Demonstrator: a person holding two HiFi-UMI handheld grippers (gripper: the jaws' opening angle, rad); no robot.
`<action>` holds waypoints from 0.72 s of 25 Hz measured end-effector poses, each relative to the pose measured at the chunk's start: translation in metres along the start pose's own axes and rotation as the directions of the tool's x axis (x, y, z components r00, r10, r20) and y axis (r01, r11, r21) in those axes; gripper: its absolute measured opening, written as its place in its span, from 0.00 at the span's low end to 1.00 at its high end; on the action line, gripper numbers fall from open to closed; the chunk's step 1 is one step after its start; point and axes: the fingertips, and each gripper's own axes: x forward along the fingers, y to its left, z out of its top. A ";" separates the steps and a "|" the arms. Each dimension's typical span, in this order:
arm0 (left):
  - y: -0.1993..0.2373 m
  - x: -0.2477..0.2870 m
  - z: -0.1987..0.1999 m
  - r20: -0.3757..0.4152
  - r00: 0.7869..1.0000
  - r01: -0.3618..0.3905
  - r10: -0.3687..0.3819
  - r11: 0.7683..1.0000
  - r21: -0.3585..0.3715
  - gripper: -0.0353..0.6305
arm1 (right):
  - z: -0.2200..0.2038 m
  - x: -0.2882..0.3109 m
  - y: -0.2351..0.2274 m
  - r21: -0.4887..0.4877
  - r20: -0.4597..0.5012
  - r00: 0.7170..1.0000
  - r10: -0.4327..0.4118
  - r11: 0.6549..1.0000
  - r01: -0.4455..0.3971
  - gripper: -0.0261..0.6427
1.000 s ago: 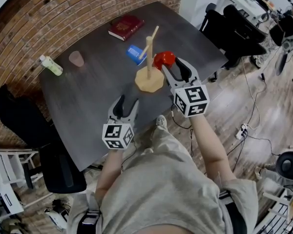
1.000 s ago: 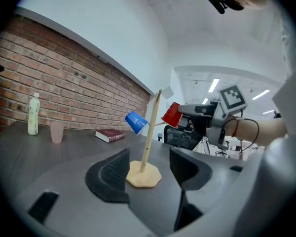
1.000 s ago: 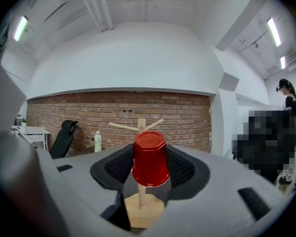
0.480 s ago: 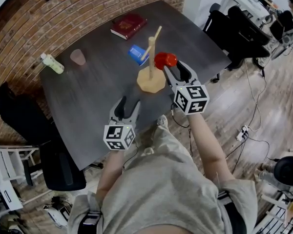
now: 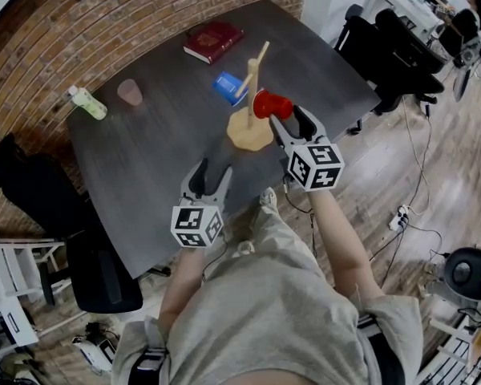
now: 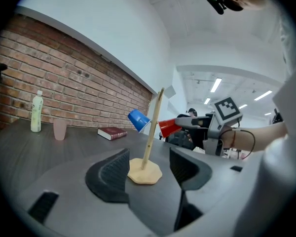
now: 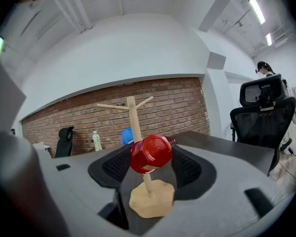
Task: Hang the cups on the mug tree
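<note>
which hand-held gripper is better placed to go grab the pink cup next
Left. The left hand-held gripper is open and empty, on the pink cup's side of the table. The right hand-held gripper is across at the mug tree, its jaws opening around the red cup.

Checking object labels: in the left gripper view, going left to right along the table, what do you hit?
bottle → pink cup → red book → blue cup → mug tree → red cup
</note>
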 end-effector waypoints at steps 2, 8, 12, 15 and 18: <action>0.000 -0.004 0.000 0.000 1.000 0.003 -0.003 1.000 0.000 0.43 | -0.003 -0.004 0.003 0.000 -0.002 1.000 -0.007 1.000 0.007 0.40; -0.005 -0.020 0.001 0.007 1.000 0.022 -0.022 1.000 0.003 0.43 | -0.013 -0.025 0.019 -0.005 -0.008 1.000 -0.014 1.000 0.014 0.40; -0.011 -0.035 0.003 0.014 0.999 0.037 -0.037 0.999 0.006 0.41 | -0.021 -0.048 0.039 -0.018 -0.010 1.000 -0.013 1.000 0.013 0.37; -0.015 -0.047 0.004 0.017 0.999 0.041 -0.041 0.999 0.009 0.33 | -0.025 -0.066 0.054 -0.047 -0.011 1.000 -0.018 0.999 0.018 0.27; -0.021 -0.057 0.007 0.023 0.999 0.041 -0.041 0.999 0.015 0.26 | -0.031 -0.083 0.065 -0.076 -0.017 1.000 -0.024 0.997 0.022 0.18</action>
